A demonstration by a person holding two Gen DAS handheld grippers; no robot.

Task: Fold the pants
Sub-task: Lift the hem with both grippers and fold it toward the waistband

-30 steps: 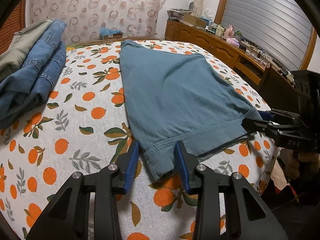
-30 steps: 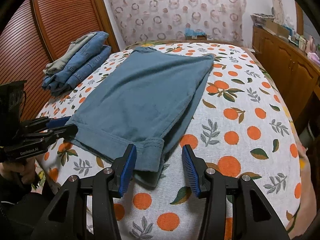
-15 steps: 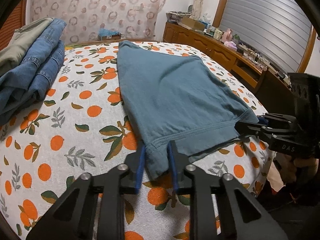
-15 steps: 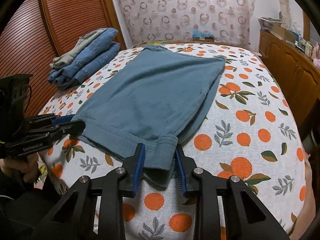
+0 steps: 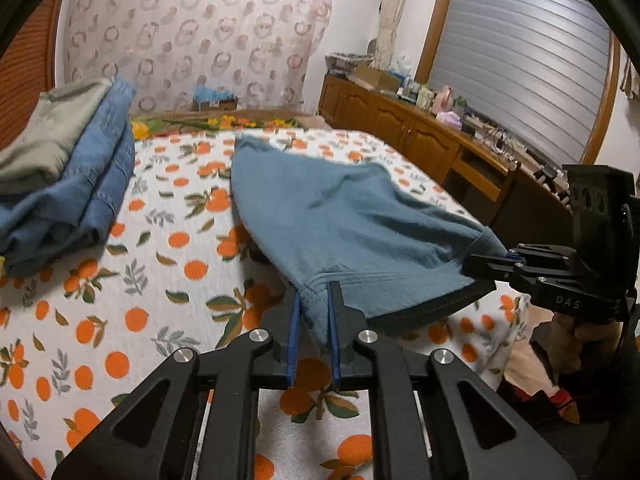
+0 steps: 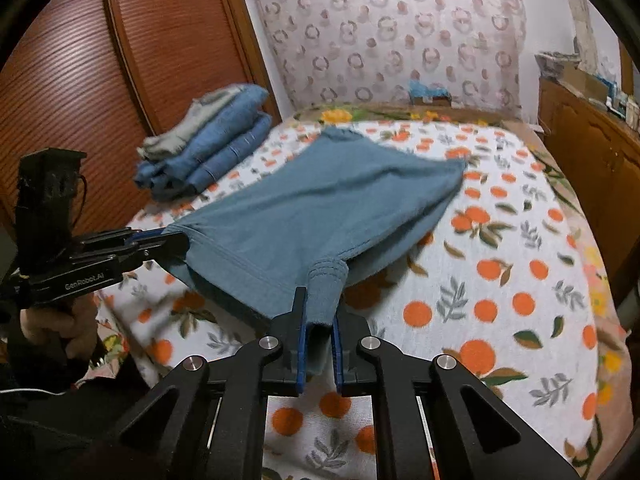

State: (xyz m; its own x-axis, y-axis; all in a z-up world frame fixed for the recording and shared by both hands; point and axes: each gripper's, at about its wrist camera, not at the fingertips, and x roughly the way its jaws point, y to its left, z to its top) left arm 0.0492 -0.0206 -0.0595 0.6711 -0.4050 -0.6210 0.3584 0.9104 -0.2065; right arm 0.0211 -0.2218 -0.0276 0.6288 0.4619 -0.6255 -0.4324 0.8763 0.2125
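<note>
Teal-blue pants lie folded lengthwise on a bed with an orange-print cover. My left gripper is shut on the near left corner of the pants' end. My right gripper is shut on the near right corner. Both corners are lifted off the bed, and the near end hangs between the grippers. The far end of the pants still rests on the cover. The right gripper also shows in the left wrist view, and the left gripper shows in the right wrist view.
A stack of folded jeans and a grey-green garment sits on the bed's left side, also seen in the right wrist view. A wooden sideboard with clutter runs along the right. A reddish shutter door stands left.
Both grippers closed on the near corners of the pants and lifted them off the bed. The near end now hangs in the air and the fabric has pulled up and forward.
</note>
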